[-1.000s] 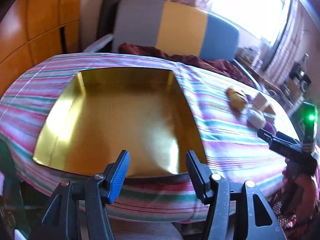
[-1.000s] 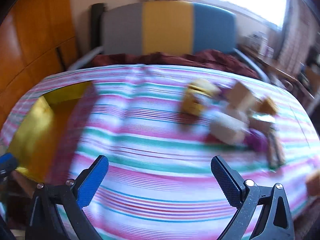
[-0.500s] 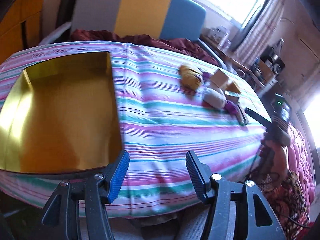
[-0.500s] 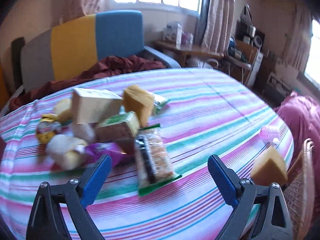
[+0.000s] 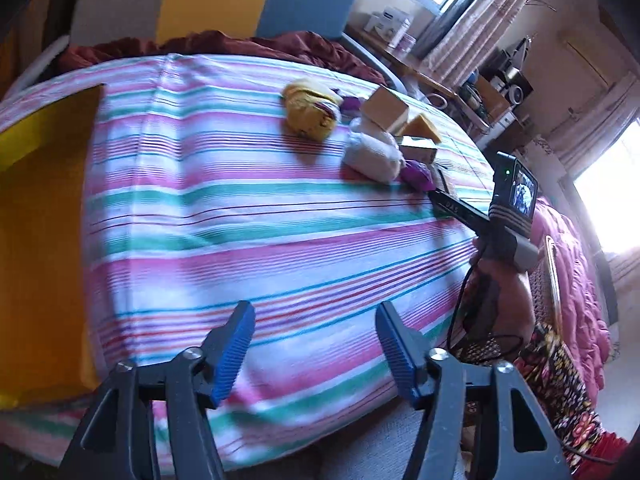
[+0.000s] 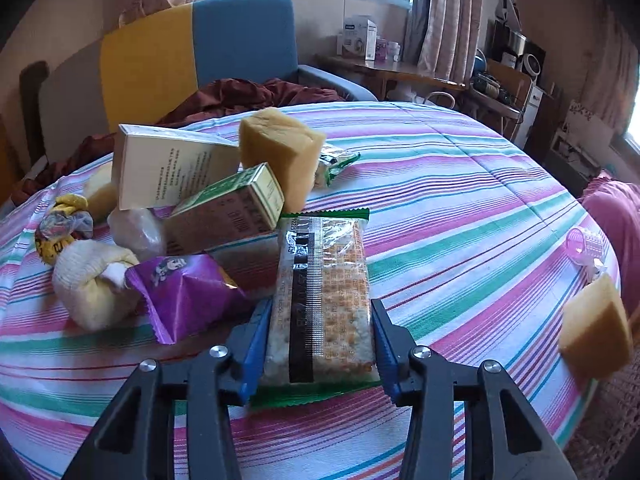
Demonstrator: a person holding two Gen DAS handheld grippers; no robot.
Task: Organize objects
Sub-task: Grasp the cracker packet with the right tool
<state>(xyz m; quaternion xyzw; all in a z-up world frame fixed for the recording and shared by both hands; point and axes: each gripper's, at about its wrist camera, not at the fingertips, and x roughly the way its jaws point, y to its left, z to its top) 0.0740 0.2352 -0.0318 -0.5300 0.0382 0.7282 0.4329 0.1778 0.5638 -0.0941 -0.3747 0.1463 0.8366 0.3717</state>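
A pile of objects lies on the striped tablecloth (image 6: 460,208): a clear cracker packet (image 6: 324,296), a purple snack bag (image 6: 184,292), a green box (image 6: 228,208), a cream box (image 6: 168,164), a yellow sponge block (image 6: 280,148) and a cream cloth bundle (image 6: 92,284). My right gripper (image 6: 318,340) has its fingers on both sides of the cracker packet's near end, touching it. My left gripper (image 5: 314,352) is open and empty over the tablecloth's near edge. The gold tray (image 5: 36,216) is at the left of the left wrist view. The pile (image 5: 372,136) also shows there, far right.
Another sponge block (image 6: 592,332) and a pink plastic cup (image 6: 582,244) sit near the table's right edge. A grey, yellow and blue chair (image 6: 192,52) stands behind the table. A pink quilt (image 5: 576,280) lies to the right.
My right gripper swung right to the pile, moved in and closed around the cracker packet. My left view turned right, so the gold tray slid to the left edge.
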